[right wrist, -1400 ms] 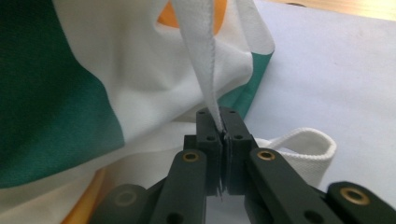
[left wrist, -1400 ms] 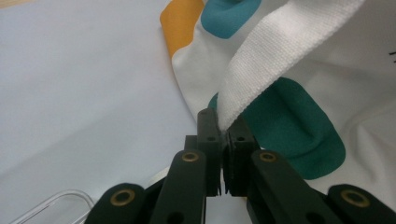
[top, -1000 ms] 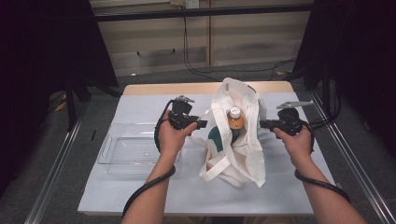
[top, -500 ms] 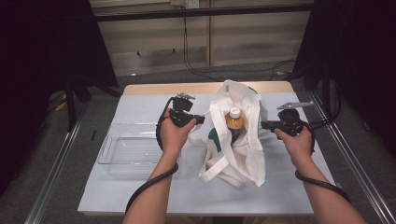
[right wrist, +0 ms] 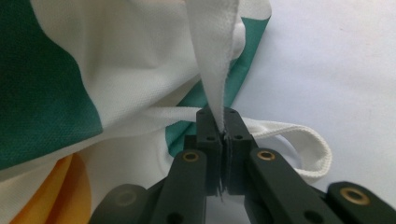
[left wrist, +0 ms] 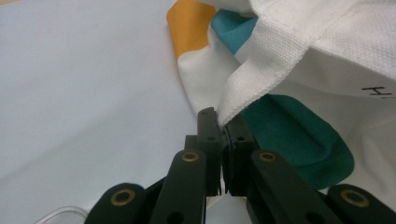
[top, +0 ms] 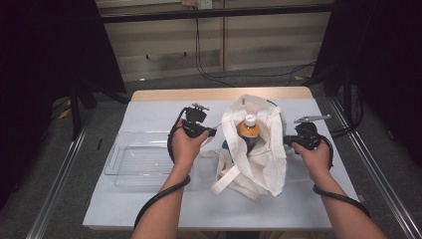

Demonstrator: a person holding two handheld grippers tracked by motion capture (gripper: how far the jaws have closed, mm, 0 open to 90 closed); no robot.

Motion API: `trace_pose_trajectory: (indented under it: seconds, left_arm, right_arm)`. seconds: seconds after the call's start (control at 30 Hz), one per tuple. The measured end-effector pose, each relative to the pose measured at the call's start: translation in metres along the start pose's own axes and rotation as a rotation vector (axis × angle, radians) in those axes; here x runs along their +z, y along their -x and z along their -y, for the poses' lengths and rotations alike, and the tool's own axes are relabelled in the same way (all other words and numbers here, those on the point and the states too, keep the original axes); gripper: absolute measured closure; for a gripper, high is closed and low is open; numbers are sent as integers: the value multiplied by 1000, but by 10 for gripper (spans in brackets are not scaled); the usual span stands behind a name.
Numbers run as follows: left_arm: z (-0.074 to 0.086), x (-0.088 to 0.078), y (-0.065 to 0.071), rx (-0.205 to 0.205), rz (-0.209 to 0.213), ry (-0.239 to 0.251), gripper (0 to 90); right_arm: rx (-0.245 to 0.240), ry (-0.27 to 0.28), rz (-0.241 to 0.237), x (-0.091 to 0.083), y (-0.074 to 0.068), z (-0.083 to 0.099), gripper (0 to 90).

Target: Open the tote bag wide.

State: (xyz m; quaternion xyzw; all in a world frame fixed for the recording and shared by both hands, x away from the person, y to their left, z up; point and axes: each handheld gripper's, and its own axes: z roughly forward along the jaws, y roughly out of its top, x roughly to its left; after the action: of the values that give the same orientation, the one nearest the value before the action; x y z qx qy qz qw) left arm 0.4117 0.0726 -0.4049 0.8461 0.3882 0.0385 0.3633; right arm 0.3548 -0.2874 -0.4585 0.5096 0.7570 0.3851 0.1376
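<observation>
High view: white canvas tote bag (top: 256,149) stands open on the counter (top: 149,209). Left gripper (top: 213,132) fingers have just closed, pinching its rim. Right gripper (top: 285,140) fingers pinch its strap.

bag (top: 259,164): white cloth with teal and orange patches; small black lettering
bottle (top: 248,130): white cap, orange label, dark lower body
tray (top: 130,162): clear, ribbed floor
tabletop (top: 149,209): pale grey-white sheet; tan wood strip at far edge
left tool (left wrist: 223,128): black, brass-coloured rivets
right tool (right wrist: 223,125): black, brass-coloured rivets
cables (top: 159,199): black
</observation>
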Motion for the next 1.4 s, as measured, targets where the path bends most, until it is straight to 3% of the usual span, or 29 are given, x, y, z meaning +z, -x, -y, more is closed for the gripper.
trace_pose_trajectory:
  seconds: [0.3, 0.6, 0.63, 0.87, 0.97, 1.23, 1.33, 1.4]
  left_arm:
    - [0, -1, 3, -3, 24, 10, 873]
    - [-1, -5, 6, 19, 35, 14, 867]
    - [-2, -5, 7, 19, 40, 14, 866]
    - [-3, -4, 9, 0, 41, 26, 866]
    - [-5, -7, 7, 27, 44, 6, 865]
    - [-7, -10, 13, 30, 25, 29, 781]
    - [-9, -12, 16, 23, 31, 45, 704]
    - [-12, -16, 17, 35, 9, 50, 674]
  right_arm:
    - [-15, 23, -6, -9, -2, -4, 857]
    - [-1, 52, 3, -20, -8, -11, 691]
    - [4, 56, 8, -22, -9, -14, 625]
    - [-19, 66, 23, -28, -12, -25, 567]
    - [-24, 71, 29, -31, -13, -31, 538]
    - [-32, 84, 33, -38, -15, -37, 525]
    - [-38, 90, 37, -41, -15, -40, 527]
    - [-35, 95, 35, -43, -16, -43, 541]
